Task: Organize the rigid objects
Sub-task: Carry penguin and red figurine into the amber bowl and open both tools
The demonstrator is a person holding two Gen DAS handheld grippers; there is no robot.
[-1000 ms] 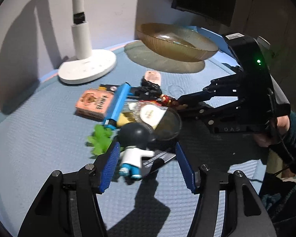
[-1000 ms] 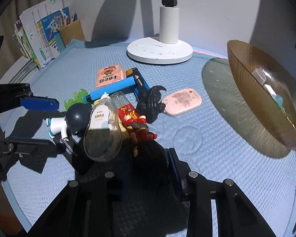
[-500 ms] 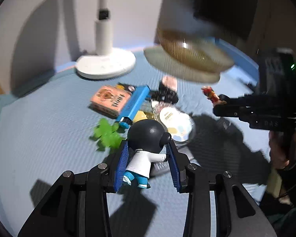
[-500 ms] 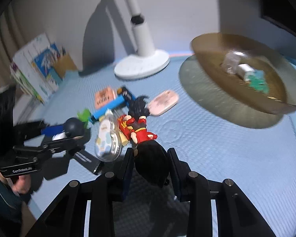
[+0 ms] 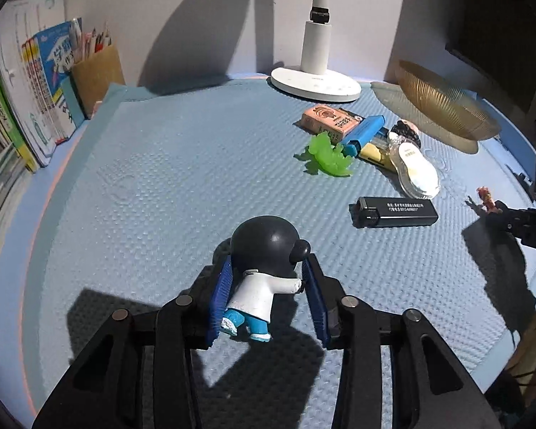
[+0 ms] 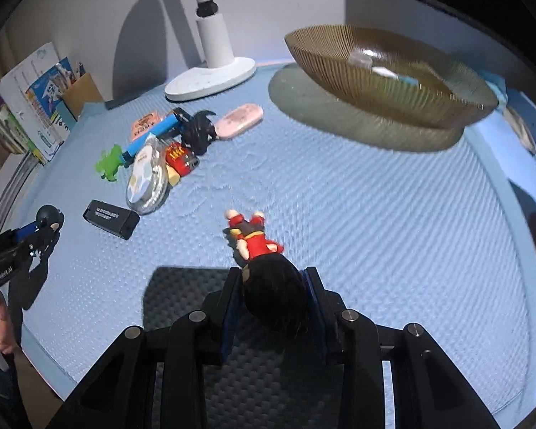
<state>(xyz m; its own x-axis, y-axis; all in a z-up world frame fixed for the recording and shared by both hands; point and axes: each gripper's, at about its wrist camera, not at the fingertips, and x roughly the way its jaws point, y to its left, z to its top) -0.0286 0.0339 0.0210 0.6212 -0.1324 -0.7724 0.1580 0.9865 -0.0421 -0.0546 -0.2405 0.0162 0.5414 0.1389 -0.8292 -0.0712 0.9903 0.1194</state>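
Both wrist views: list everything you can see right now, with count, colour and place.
Bowl: 1, amber ribbed, far right of mat; small items inside, unclear.
Lamp: 1, white, back centre.
Books: several, upright, far left beside a brown pen holder.
Orange box: 1, in the pile.
Blue lighter: 1, against the box.
Green toy: 1, front of pile.
Clear packet: 1, white label, right of pile.
Black toy: 1, beside pink case.
Black lighter: 1, alone on blue mat.
Black-headed figurine: 1, in left hand-held gripper.
Red figurine: 1, in right hand-held gripper.
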